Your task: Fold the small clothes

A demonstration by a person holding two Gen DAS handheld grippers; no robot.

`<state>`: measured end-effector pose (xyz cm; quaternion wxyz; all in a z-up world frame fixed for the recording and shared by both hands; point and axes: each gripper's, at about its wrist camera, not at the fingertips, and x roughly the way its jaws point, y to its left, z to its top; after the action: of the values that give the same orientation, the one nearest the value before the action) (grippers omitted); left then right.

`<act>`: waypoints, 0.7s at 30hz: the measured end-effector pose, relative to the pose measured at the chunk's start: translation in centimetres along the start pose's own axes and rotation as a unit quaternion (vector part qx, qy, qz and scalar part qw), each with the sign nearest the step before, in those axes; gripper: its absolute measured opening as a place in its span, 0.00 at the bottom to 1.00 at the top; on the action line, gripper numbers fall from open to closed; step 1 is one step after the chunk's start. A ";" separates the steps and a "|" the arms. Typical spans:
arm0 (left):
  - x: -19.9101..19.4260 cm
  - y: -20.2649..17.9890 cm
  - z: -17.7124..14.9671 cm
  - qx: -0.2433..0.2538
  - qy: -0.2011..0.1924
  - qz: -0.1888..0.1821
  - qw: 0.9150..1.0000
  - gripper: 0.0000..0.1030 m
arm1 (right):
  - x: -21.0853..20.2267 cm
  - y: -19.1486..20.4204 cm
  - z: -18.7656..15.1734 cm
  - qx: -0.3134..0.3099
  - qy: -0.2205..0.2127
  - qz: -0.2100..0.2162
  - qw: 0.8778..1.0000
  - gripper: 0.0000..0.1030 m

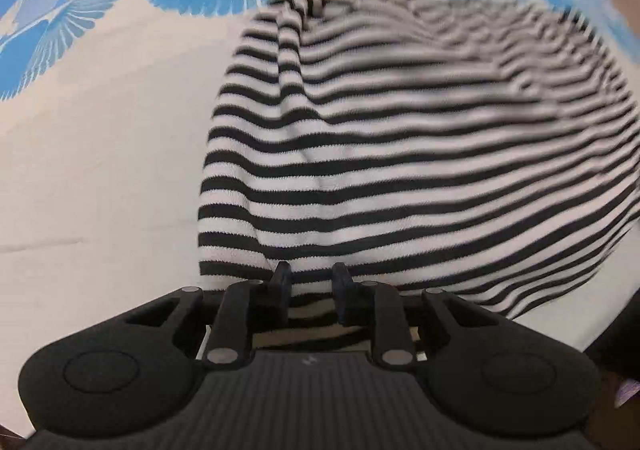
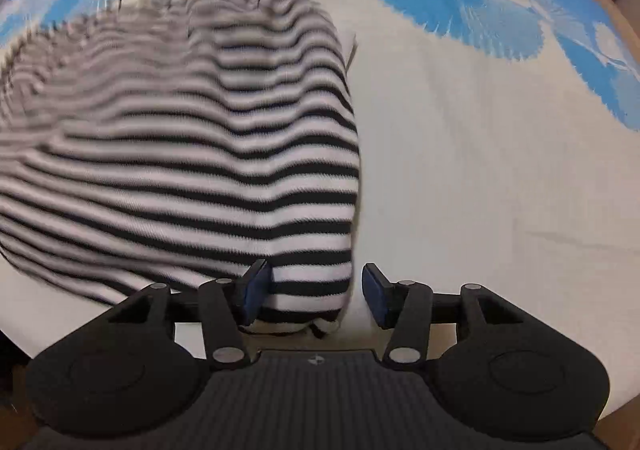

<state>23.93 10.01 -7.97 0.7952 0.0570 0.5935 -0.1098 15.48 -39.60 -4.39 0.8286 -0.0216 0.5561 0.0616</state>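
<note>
A black-and-white striped garment lies in soft folds on the cream bedspread, blurred at its far side. My left gripper points down at the garment's near edge. Striped cloth fills the narrow gap between its fingers, and it is shut on that edge. In the right wrist view the same garment spreads to the left. My right gripper stands open around its near right corner. The left pad touches the cloth, and the right pad is clear of it.
The bedspread is cream with large blue fan-shaped prints toward the far side. A wooden edge runs along the far right. Something dark shows at the lower right of the left wrist view.
</note>
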 end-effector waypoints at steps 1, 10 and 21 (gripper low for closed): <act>-0.4 0.3 -0.1 -0.011 -0.013 -0.015 1.000 0.25 | 0.0 -0.4 -0.1 0.011 -0.002 -0.004 1.000 0.50; -9.4 2.6 -1.5 -0.101 -0.144 -0.011 0.984 0.33 | -5.0 3.5 0.0 0.012 -0.112 -0.054 0.992 0.50; -12.6 3.2 -5.0 -0.145 -0.205 0.051 0.967 0.37 | -10.0 18.2 -0.9 -0.046 -0.243 0.090 0.965 0.05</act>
<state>16.58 15.62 2.51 0.9041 -0.0526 0.4239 0.0091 8.62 -22.46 5.14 0.9279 0.0057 0.3343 0.1647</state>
